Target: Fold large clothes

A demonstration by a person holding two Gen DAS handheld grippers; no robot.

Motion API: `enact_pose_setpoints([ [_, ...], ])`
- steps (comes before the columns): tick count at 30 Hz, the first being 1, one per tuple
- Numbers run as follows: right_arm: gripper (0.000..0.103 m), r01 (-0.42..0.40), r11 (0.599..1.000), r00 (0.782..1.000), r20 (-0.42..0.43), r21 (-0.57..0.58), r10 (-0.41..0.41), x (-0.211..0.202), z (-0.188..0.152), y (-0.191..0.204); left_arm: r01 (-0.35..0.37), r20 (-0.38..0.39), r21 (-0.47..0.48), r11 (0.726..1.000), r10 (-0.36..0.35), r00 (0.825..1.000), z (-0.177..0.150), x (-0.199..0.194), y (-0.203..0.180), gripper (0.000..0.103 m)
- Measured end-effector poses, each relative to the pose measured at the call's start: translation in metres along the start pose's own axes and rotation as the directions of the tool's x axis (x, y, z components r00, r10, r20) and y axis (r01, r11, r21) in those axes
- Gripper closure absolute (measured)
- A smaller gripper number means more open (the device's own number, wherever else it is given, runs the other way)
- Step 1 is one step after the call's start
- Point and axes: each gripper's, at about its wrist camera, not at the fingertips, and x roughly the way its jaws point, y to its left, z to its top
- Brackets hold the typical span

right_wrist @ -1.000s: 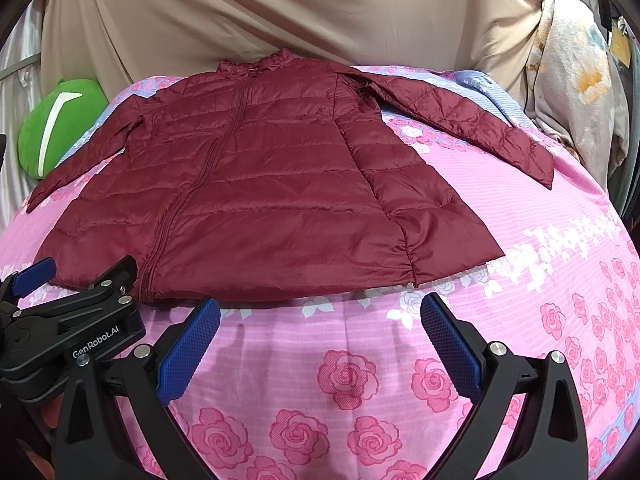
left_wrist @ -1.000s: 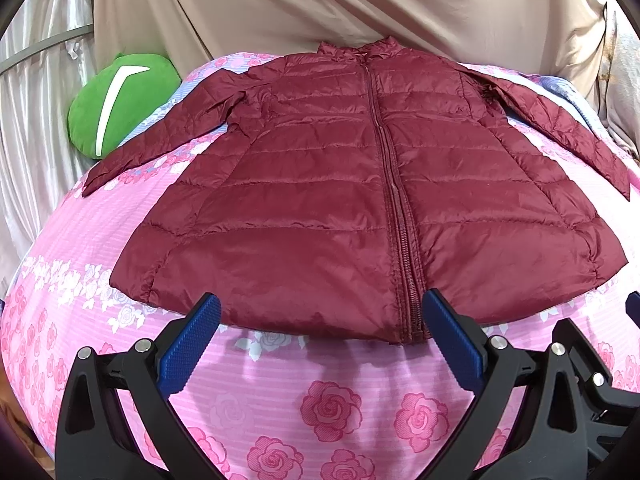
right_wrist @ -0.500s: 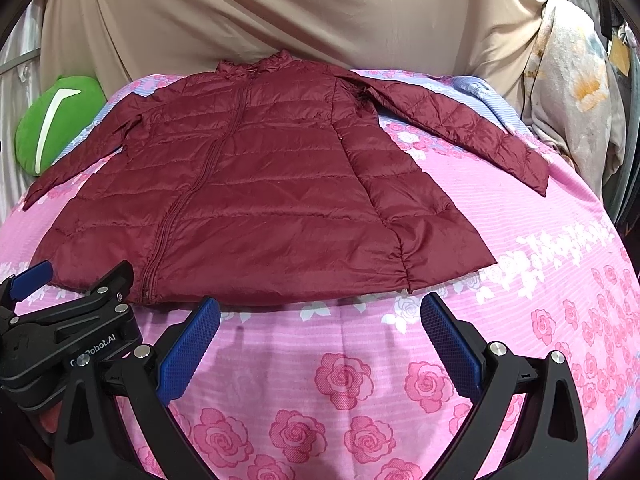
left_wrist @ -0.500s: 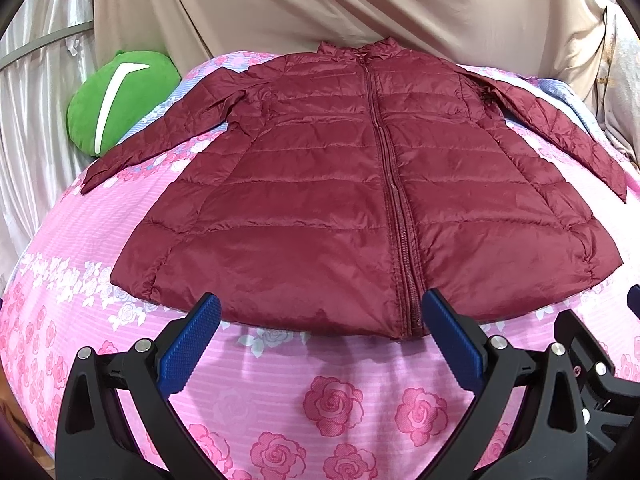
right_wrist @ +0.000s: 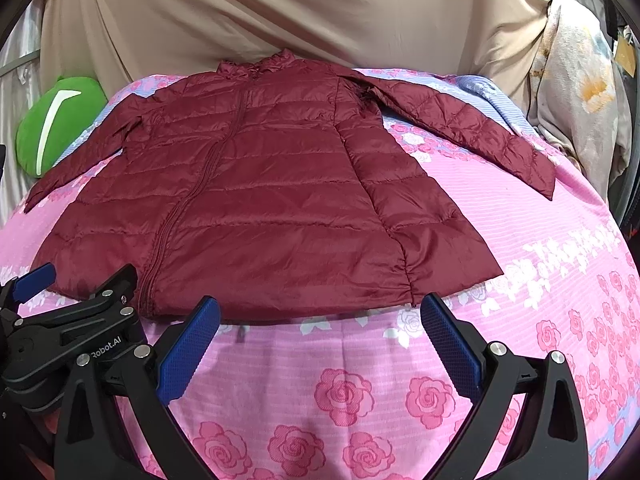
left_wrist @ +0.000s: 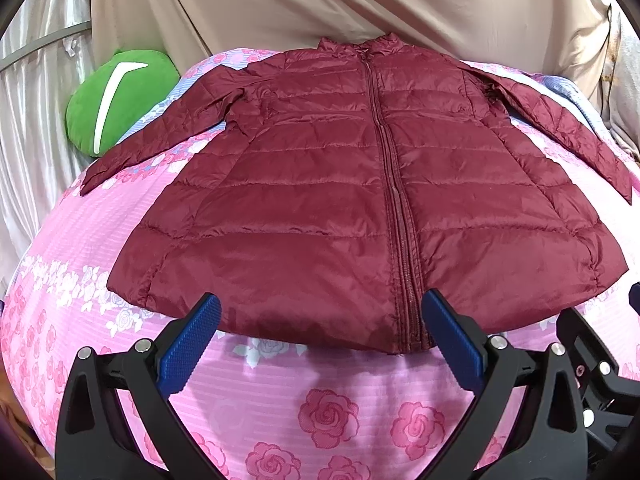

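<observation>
Jacket [left_wrist: 320,216] flat on bed [left_wrist: 328,404], zipped | puffy, light, slick shell, I'd pinch hem corners | my left tongs [left_wrist: 320,344], right tongs [right_wrist: 320,344] wide open, empty

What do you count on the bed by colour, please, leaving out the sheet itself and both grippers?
Dark red: 1, the jacket, spread flat with its zip closed.
Green: 1, the cushion, at the bed's far left edge beside the jacket's sleeve.
Total: 2.
</observation>
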Motion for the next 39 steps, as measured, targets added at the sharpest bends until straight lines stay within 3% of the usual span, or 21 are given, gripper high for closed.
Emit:
enact_pose_setpoints([
  [39, 0.005, -0.01, 1.0, 1.0, -0.014, 0.0, 0.01, 0.015, 0.019, 0.0, -0.006, -0.003, 0.007, 1.0, 0.006, 1.0, 0.024, 0.012, -0.007, 0.005],
])
